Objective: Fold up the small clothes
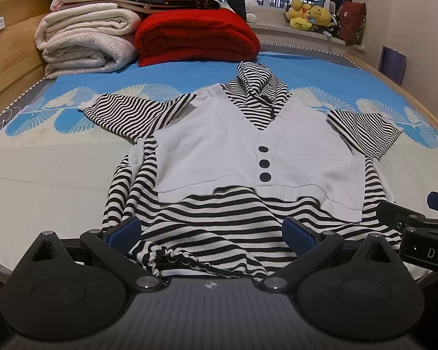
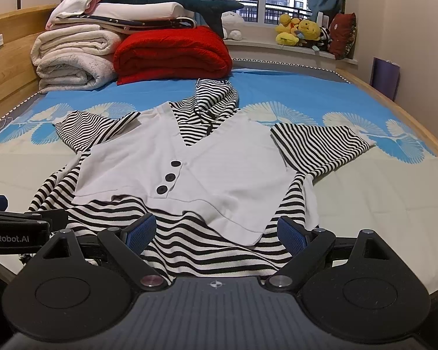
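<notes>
A small black-and-white striped hooded top [image 1: 236, 215] with a white buttoned vest front [image 1: 219, 151] lies spread flat on the bed, hood away from me, short sleeves out to both sides. It also shows in the right wrist view [image 2: 207, 242]. My left gripper [image 1: 211, 233] is open, its blue pads over the left part of the gathered striped hem. My right gripper [image 2: 216, 233] is open over the right part of the hem, beside the left one. Neither holds cloth.
The bed has a blue and white patterned sheet [image 1: 73, 157]. Folded white blankets [image 1: 84, 46] and a red blanket [image 1: 195, 35] are stacked at the far end. Plush toys [image 1: 309, 14] sit on the windowsill. Wooden bed rails [image 2: 400, 108] run along both sides.
</notes>
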### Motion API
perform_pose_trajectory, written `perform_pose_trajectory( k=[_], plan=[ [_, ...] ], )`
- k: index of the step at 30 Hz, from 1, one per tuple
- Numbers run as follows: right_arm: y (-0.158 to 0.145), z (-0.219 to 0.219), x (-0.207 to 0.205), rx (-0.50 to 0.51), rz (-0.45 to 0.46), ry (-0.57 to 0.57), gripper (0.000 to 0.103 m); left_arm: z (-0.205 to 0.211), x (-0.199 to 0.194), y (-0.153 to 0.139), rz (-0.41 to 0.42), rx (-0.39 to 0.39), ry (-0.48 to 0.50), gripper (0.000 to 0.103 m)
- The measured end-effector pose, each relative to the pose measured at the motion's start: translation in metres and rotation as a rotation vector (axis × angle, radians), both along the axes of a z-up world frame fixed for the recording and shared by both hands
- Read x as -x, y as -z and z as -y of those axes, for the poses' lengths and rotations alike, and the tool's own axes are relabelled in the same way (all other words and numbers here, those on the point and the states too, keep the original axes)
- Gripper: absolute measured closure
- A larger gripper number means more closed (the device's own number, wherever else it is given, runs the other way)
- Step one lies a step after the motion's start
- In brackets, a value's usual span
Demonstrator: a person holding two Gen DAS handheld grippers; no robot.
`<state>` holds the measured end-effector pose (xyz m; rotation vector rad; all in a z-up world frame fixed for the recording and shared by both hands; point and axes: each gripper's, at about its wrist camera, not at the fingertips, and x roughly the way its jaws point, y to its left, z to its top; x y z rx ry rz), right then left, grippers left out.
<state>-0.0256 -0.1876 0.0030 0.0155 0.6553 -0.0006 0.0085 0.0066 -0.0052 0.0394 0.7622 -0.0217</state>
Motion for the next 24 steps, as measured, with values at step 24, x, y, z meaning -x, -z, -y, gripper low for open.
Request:
perform_pose_trajectory(
  k=[24],
  plan=[
    [-0.0004, 0.0013, 0.0006, 0.000, 0.002, 0.004, 0.013, 0.0043, 0.0010, -0.0019, 0.006, 0.002, 0.007, 0.000]
  ],
)
